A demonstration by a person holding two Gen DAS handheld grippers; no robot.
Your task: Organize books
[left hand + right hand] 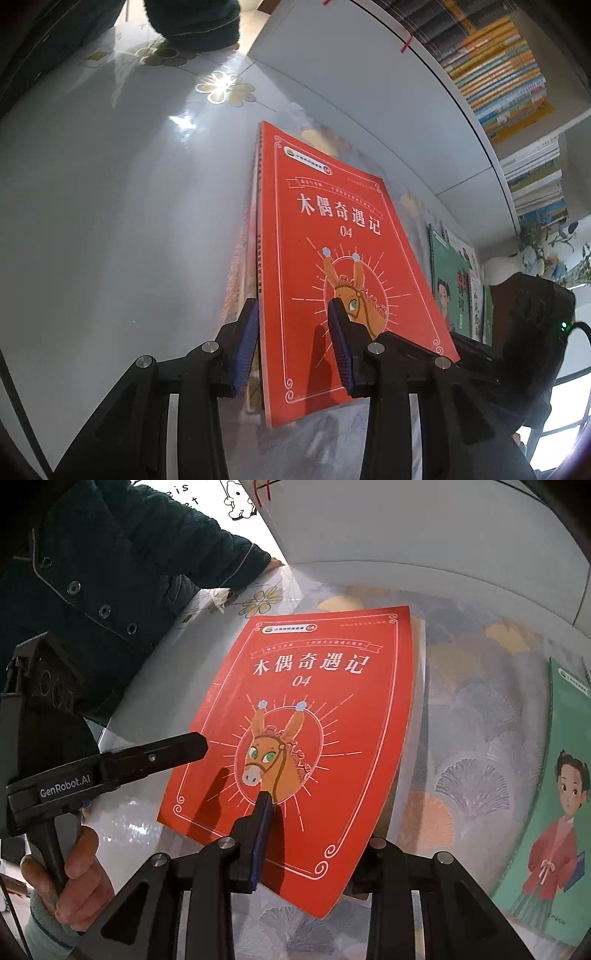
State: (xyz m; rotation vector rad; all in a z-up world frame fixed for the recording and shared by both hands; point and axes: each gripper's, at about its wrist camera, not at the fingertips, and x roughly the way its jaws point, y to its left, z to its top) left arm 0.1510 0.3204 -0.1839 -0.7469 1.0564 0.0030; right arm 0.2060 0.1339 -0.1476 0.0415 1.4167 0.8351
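Note:
A red book with a donkey on its cover (332, 236) (314, 709) is tilted up off the table. My left gripper (291, 325) is open and straddles the book's spine edge, one blue pad (245, 343) left of the spine, the other over the cover. It also shows in the right wrist view (177, 749) at the book's left edge. My right gripper (310, 834) straddles the near right corner: one pad (262, 827) lies over the cover, the other finger is hidden under the book. I cannot tell whether it grips.
A green book with a girl in red (554, 812) (450, 280) lies to the right on the patterned tablecloth (480, 716). A white shelf (369, 74) holds rows of books (498, 70). A person in dark clothes (92, 572) stands at the left.

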